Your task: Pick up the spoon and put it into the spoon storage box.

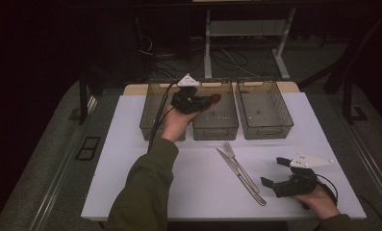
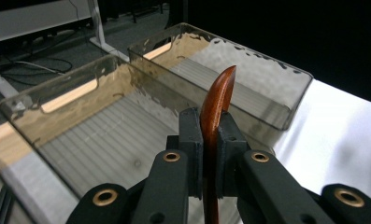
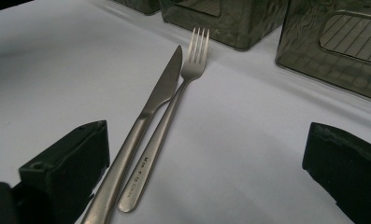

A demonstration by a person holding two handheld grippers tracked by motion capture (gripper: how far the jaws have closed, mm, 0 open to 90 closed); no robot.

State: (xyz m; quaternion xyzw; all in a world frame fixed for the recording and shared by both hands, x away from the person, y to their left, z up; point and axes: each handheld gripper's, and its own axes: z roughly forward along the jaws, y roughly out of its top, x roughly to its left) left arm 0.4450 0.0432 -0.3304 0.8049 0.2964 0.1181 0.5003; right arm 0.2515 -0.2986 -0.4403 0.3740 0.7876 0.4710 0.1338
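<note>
The left arm reaches far forward over the white table (image 1: 131, 159), sleeve running up from the bottom edge, with the hand wrapped under the left gripper (image 1: 209, 101), which hangs above the row of three clear bins (image 1: 265, 130), over the seam between the left one and the middle one. Its cable trails back along the forearm. In the left gripper view the jaws are pressed tight on a brown wooden spoon (image 2: 217, 105): the pads pinch it edge-on at mid-length, so the curved upper end rises above the fingertips and tilts slightly right, while the rest drops down between the jaw arms and out of the bottom of the frame. Beyond the spoon lie two bins, their ribbed floors visible through wavy walls. The right hand rests low near the table's front right corner, holding the right gripper (image 1: 275, 173) close to the surface and pointing left. Its jaws are spread wide with nothing between the pads. In the right gripper view a knife (image 3: 148, 126) and a fork (image 3: 174, 116) lie side by side, touching along their handles, just inside the left jaw, tines and blade tip pointing toward the bins.
</note>
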